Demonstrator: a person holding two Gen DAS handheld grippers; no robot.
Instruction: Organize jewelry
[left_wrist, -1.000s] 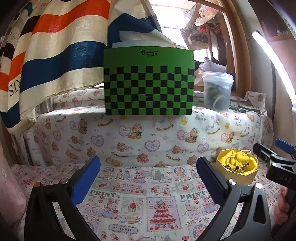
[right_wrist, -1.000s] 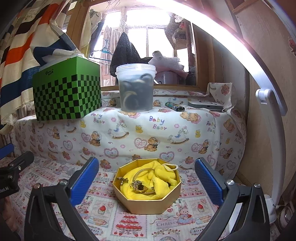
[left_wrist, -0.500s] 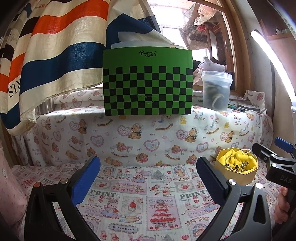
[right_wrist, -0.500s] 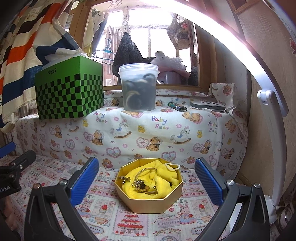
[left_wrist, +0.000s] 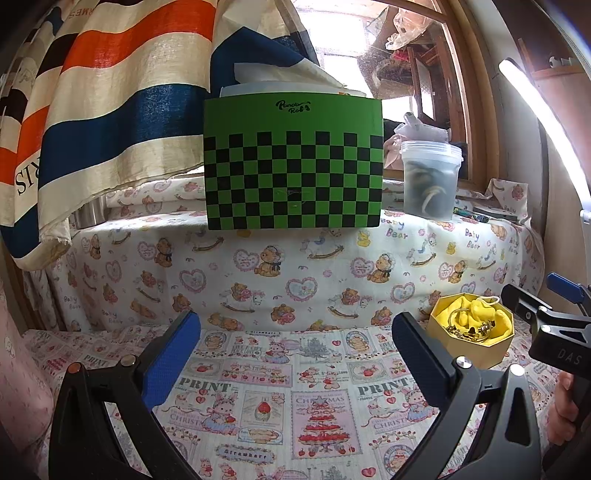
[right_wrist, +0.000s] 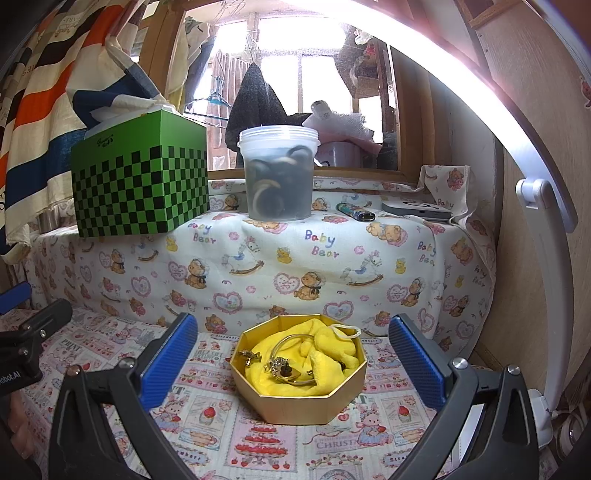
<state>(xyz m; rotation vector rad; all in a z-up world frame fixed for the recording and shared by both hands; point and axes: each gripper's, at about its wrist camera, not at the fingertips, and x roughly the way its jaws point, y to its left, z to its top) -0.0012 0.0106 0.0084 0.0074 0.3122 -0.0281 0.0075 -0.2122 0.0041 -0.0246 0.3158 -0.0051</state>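
Left wrist view: the left hand-held gripper (left_wrist: 295, 347) hangs wide open and empty over the printed cloth (left_wrist: 280, 387), facing the green checkered tissue box (left_wrist: 293, 162) on the raised ledge, with the octagonal gold box (left_wrist: 471, 339) of jewelry off to its right, just beside the right hand-held gripper (left_wrist: 546, 306) at the frame edge. Right wrist view: the right hand-held gripper (right_wrist: 293, 354) is spread wide and holds nothing, its blue pads flanking but clear of the octagonal gold box (right_wrist: 295, 404), where a bangle and chains (right_wrist: 284, 365) lie on yellow cloth (right_wrist: 328, 350); a lidded plastic tub (right_wrist: 279, 173) stands on the ledge behind.
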